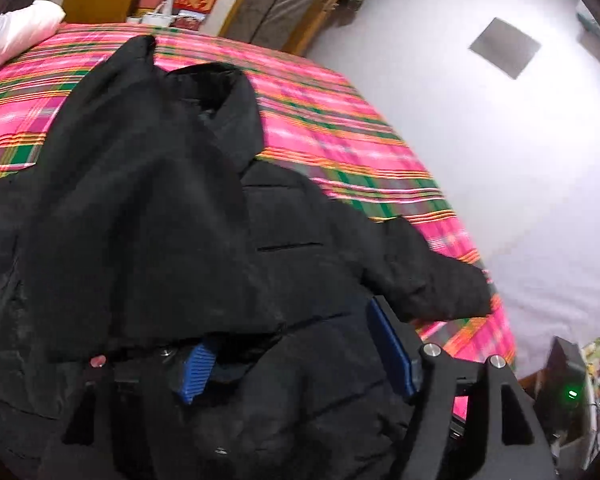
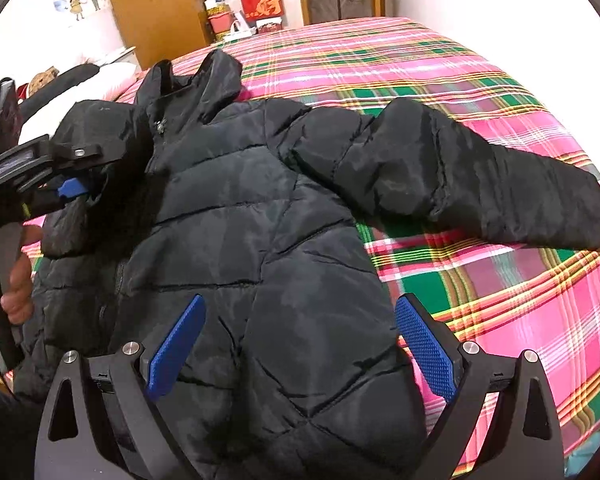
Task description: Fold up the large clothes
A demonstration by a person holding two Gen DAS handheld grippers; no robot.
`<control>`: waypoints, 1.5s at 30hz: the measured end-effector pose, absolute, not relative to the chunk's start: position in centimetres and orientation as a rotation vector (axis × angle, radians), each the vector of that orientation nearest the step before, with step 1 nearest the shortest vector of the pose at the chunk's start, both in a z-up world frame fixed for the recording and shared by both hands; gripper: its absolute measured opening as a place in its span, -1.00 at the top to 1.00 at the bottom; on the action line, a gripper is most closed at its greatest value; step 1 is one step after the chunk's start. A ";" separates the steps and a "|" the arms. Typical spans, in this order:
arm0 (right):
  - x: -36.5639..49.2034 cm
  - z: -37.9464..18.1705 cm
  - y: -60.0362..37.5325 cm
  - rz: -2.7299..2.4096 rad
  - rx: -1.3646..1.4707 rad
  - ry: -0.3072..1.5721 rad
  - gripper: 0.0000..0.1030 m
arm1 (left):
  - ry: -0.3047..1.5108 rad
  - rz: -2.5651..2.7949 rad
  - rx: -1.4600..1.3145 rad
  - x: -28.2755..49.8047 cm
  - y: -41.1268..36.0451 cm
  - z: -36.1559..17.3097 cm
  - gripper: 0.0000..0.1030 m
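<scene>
A black puffer jacket (image 2: 236,208) lies front-up on a pink-and-green plaid bedspread (image 2: 520,300). One sleeve (image 1: 140,220) is folded across its chest, and the cuff end drapes over one finger of my left gripper (image 1: 296,360). That gripper's blue pads stand wide apart and do not press on the fabric. The right wrist view shows the left gripper (image 2: 74,184) at the jacket's left side. The other sleeve (image 2: 480,184) lies stretched out to the right on the bed. My right gripper (image 2: 300,344) hovers open over the jacket's lower body, holding nothing.
A person's hand (image 2: 18,288) holds the left gripper's handle. A white pillow (image 1: 20,36) lies at the bed's far left. Beyond the bed stand a wooden cabinet (image 2: 156,4) and red boxes (image 2: 260,4). The bed's edge (image 1: 496,320) drops off on the right.
</scene>
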State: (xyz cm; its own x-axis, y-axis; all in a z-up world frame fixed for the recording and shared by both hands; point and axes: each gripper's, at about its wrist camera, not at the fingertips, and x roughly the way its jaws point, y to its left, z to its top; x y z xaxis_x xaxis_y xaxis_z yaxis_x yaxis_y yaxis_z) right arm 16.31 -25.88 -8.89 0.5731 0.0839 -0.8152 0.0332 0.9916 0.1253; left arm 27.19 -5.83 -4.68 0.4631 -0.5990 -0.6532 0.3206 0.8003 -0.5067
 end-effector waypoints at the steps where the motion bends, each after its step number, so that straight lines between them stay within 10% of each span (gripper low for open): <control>1: 16.3 -8.8 -25.9 0.028 0.133 0.957 -0.86 | 0.919 -0.592 -0.333 26.9 -5.8 -4.2 -0.43; 14: 16.4 -6.9 -23.8 0.058 0.084 0.893 -0.84 | 0.816 -0.425 -0.303 24.1 2.3 -1.6 -0.56; 20: 20.9 -8.2 -20.1 0.130 0.051 0.939 -0.17 | 0.921 -0.136 -0.379 26.1 9.6 -5.3 0.37; 23: 24.2 -9.7 -18.8 0.160 0.059 0.971 0.12 | 0.935 -0.063 -0.366 27.1 11.2 -5.9 0.39; 45: 33.6 -10.3 -18.5 0.144 0.054 0.934 0.13 | 0.980 0.007 -0.359 30.7 13.2 -8.6 0.39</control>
State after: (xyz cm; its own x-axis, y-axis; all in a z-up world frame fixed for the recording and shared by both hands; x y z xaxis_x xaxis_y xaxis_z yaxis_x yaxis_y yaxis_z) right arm 33.56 -18.53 -10.30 0.5854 0.1471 -0.7973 -0.1001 0.9890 0.1090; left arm 30.66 13.24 -8.62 0.5619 -0.1552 -0.8125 -0.1660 0.9411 -0.2945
